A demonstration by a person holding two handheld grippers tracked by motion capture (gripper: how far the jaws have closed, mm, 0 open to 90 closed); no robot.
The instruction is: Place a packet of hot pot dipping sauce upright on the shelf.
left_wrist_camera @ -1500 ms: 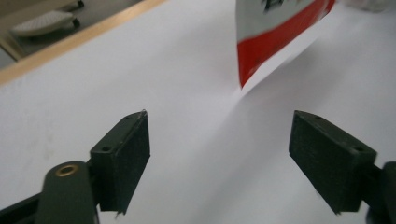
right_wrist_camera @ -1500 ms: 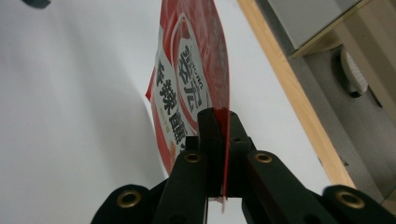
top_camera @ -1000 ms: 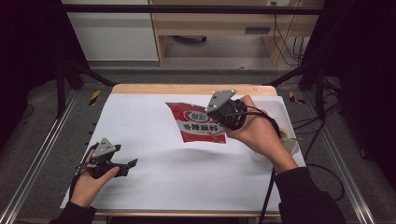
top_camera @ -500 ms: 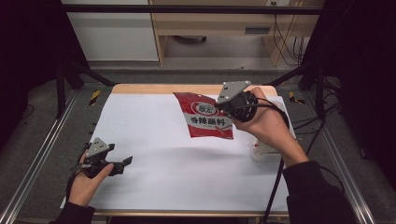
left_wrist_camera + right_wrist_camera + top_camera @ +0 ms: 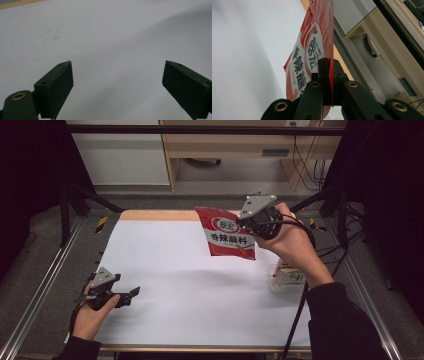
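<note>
A red seasoning packet is pinched at its edge by the right gripper, whose jaws are closed tight on the film, as is seen in the right gripper view. The packet is held clear of the white table, near its far right corner. A small clear container is seen at the right edge. The left gripper is held near the front left corner, jaws wide apart with nothing between them.

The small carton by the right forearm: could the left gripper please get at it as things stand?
Probably yes, with a long reach. The left gripper is open and empty, and bare table lies between it and the carton; only the right forearm crowds it.
</note>
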